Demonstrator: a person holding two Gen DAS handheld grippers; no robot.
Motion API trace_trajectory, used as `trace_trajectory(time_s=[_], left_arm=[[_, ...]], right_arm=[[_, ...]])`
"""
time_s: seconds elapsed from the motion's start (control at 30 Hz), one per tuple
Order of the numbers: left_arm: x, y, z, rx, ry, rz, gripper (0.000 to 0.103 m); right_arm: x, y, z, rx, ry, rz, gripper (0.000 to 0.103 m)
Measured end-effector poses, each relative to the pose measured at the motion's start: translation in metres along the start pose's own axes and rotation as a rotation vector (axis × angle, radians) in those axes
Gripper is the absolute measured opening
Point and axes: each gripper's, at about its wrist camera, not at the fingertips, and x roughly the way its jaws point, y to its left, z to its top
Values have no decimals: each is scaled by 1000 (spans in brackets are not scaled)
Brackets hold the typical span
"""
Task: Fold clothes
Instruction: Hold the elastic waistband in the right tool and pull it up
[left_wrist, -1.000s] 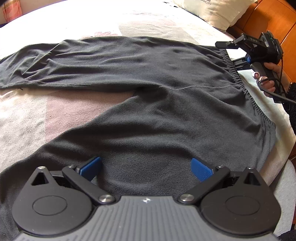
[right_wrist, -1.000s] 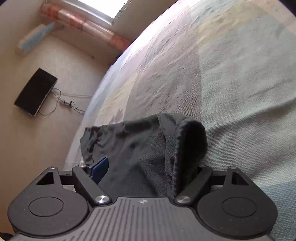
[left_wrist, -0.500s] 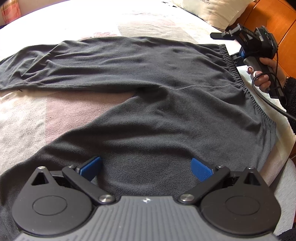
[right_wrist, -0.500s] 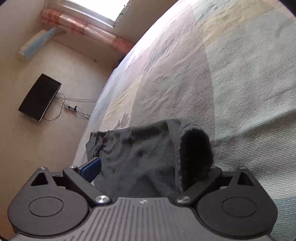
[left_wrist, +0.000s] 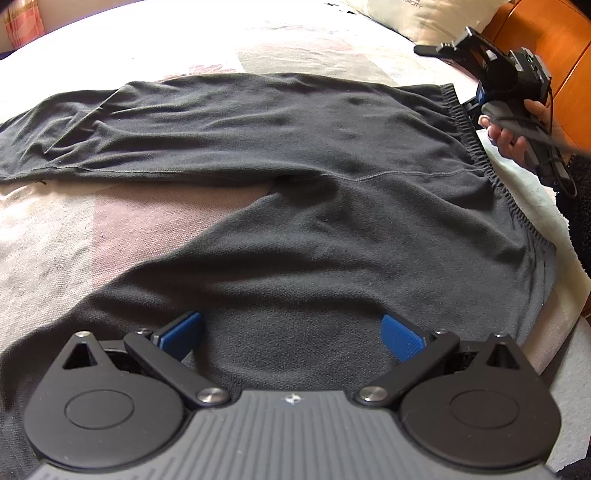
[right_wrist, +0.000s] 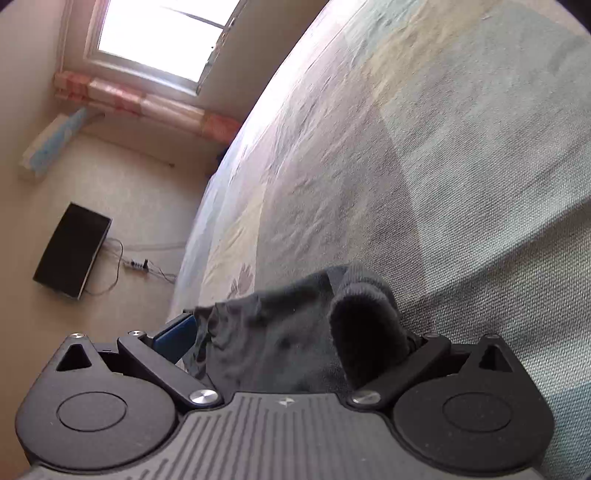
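Black fleece trousers (left_wrist: 295, 206) lie spread flat on the bed, legs running left, elastic waistband (left_wrist: 476, 147) at the right. My left gripper (left_wrist: 291, 332) is open, its blue pads wide apart just over the near trouser leg. My right gripper (left_wrist: 476, 92) shows in the left wrist view at the far waistband corner, held in a hand. In the right wrist view the right gripper (right_wrist: 288, 332) is wide open with a bunch of the black waistband fabric (right_wrist: 295, 332) lying between and draped over its fingers; the right pad is hidden by cloth.
The bed has a pale patchwork cover (left_wrist: 110, 236) (right_wrist: 443, 147). A pillow (left_wrist: 424, 14) and a wooden headboard (left_wrist: 554, 37) stand at the far right. Beside the bed lie floor, a black flat device (right_wrist: 72, 251) with cables, and a window (right_wrist: 162, 37).
The right gripper has moved away along the far waistband corner and tilted; less black fabric shows ahead of it. The left gripper and the trousers have stayed put.
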Motion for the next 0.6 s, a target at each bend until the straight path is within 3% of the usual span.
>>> trace_trajectory(time_s=[0.27, 0.43, 0.6], left_arm=[[1, -1, 0, 8, 2, 10, 102], [1, -1, 0, 7, 1, 11, 102], [-1, 2, -1, 3, -2, -2, 102]], right_arm=[[1, -8, 8, 81, 0, 34, 103], [14, 11, -4, -114, 77, -33, 103], [10, 6, 3, -110, 151, -15, 98]])
